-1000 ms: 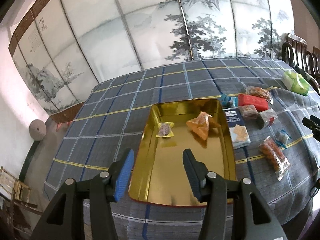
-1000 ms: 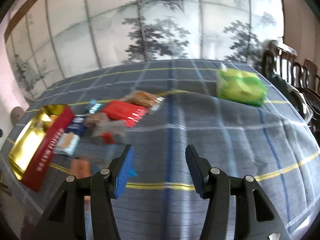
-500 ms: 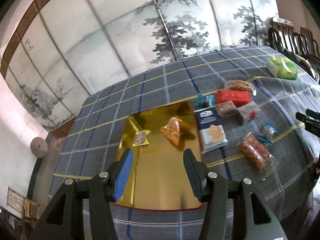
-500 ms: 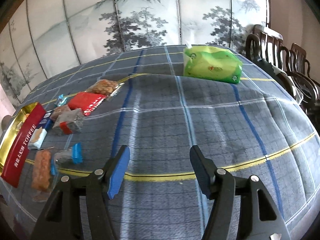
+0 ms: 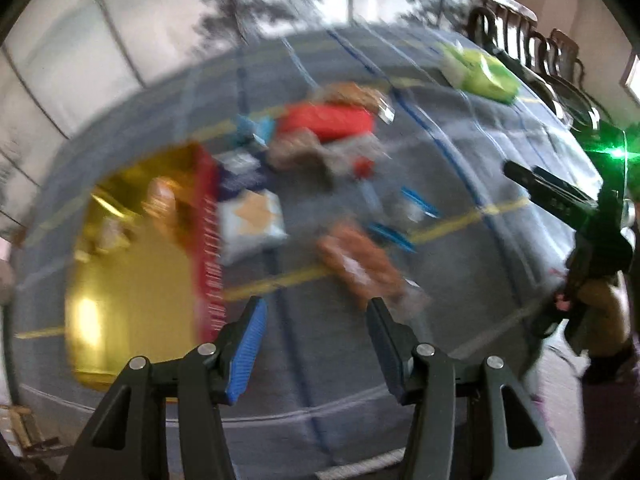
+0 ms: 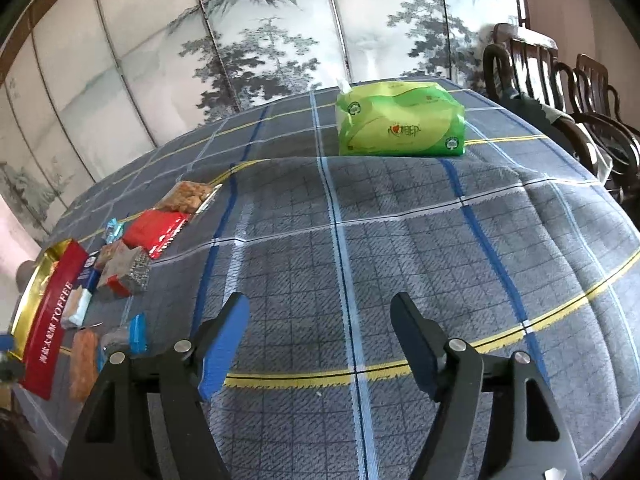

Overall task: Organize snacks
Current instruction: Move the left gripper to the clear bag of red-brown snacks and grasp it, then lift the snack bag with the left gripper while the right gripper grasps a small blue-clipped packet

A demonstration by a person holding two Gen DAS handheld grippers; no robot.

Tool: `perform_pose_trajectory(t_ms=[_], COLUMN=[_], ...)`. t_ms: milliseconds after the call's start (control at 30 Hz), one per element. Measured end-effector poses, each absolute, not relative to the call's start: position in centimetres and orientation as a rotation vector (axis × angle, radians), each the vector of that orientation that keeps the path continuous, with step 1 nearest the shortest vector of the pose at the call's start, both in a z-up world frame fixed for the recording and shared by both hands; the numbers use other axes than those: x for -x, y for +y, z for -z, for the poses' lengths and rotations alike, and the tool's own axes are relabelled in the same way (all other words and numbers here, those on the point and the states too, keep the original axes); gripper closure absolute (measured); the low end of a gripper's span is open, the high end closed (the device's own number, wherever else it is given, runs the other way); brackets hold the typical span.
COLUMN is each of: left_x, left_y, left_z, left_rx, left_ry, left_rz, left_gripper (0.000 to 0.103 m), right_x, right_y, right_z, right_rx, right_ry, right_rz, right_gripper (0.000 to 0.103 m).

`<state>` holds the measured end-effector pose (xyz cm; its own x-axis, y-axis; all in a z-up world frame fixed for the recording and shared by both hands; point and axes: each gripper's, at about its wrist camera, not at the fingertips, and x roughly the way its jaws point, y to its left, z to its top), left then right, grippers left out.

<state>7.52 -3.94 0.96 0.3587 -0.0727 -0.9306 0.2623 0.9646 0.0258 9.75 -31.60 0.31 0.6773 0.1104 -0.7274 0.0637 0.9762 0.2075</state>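
Observation:
A gold tin [image 5: 132,272] with a red wall lies at the left of the checked cloth, with two snacks inside. Loose snacks lie to its right: a red packet [image 5: 328,122], a white cracker packet [image 5: 252,220], an orange packet [image 5: 360,264] and a small blue-ended candy [image 5: 416,208]. This view is blurred. My left gripper [image 5: 316,308] is open and empty, just short of the orange packet. My right gripper [image 6: 320,304] hangs over bare cloth, its jaws opening with nothing between them. The red packet [image 6: 156,232] and the tin [image 6: 52,304] are far to its left.
A green tissue pack [image 6: 400,120] stands at the back of the table. Dark wooden chairs [image 6: 560,80] line the right side. A painted folding screen [image 6: 260,40] stands behind the table. A finger [image 5: 536,184] of the right gripper shows at the right of the left wrist view.
The left gripper has swung right, from over the tin toward the loose snacks. The right gripper's jaws have widened, and it has moved closer to the tissue pack.

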Motion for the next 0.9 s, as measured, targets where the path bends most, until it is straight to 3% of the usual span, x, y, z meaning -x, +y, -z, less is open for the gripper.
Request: perform_pose_trajectory(t_ms=[300, 833, 867, 900], left_x=[-11.0, -13.7, -13.6, -13.5], left_y=[-5.5, -7.6, -7.6, -7.6], left_z=[3.1, 5.4, 5.5, 5.6], left_rx=[-0.038, -0.079, -0.07, -0.068], left_ry=[1.312, 1.273, 1.265, 1.26], left_rz=[0.23, 0.131, 0.128, 0.128], left_gripper=[0.05, 0.05, 0.05, 0.057], right_x=[-9.4, -9.3, -9.3, -9.3], right_y=[-31.9, -32.2, -32.1, -32.1], right_z=[-0.3, -0.5, -0.5, -0.5], right_rx=[-0.262, -0.288, -0.287, -0.288], right_ry=[0.797, 0.769, 0.769, 0.769], right_rz=[-0.091, -0.136, -0.135, -0.134], right_gripper=[0.032, 0.032, 0.032, 0.032])
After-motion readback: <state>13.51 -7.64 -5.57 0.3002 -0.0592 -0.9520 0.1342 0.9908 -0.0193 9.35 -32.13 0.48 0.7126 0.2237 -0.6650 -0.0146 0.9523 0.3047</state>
